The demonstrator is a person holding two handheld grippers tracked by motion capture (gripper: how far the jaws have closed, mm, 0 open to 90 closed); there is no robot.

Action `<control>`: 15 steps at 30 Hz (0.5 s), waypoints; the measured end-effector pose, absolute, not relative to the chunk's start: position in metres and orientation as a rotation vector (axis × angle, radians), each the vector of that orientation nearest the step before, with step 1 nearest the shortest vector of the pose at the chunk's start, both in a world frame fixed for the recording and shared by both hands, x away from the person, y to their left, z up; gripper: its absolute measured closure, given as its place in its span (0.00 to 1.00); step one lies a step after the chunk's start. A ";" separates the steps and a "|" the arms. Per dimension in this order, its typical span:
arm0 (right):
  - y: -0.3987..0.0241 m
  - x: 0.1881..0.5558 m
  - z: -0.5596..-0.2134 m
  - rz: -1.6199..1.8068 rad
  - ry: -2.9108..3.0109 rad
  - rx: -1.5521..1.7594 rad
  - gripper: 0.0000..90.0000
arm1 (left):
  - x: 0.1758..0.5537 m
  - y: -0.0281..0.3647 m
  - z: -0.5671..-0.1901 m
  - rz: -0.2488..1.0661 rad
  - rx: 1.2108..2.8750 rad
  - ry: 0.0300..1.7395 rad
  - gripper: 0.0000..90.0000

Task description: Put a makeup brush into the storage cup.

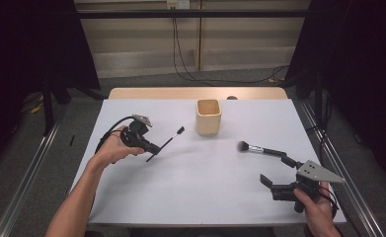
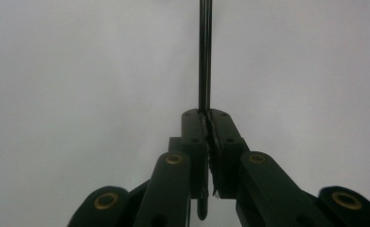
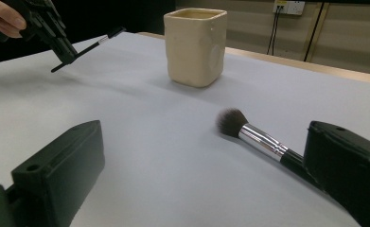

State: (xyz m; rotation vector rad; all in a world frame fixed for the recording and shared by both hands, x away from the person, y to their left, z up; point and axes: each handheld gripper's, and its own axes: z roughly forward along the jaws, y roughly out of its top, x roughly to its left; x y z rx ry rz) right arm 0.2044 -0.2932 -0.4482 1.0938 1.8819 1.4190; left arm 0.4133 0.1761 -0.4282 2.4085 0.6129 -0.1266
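Spoolie wand in your left tool, cup lies past its brush end

Spoolie wand [image 1: 166, 143] is the thin black stick your left tool [image 1: 153, 148] has clamped, jaws pressed together on the lower part of the handle; in the left gripper view the shaft [image 2: 204, 52] runs straight out from between the closed jaws. It hangs clear of the bench [image 1: 200, 187], over the left half, roughly midway between the near and far edges.

The relation that counts is this: the wand's long axis slants from its handle end near your hand up toward the far right, and its bristle tip [image 1: 180, 130] points at the cream cup [image 1: 209, 117], which stands near the middle of the far edge. The cup is near the tip but apart from it, and its mouth faces up while the wand lies closer to level. So my guess is that you will have to tip the wand toward upright over the opening before you let go.

Your right tool [image 1: 272, 185] sits near the right end of the near edge, jaws wide with nothing between them. The powder brush [image 1: 262, 150] lies flat on the bench just beyond it, bristles toward the left, handle toward that tool.
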 end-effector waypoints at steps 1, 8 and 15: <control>-0.293 0.204 -0.448 1.419 1.882 1.094 0.00 | 0.413 0.176 -0.428 -0.127 2.409 0.613 0.95; -0.292 0.205 -0.448 1.418 1.886 1.091 0.00 | 0.405 0.178 -0.417 -0.086 2.284 0.609 0.95; -0.292 0.204 -0.448 1.421 1.883 1.094 0.00 | 0.395 0.178 -0.415 0.003 2.189 0.603 0.95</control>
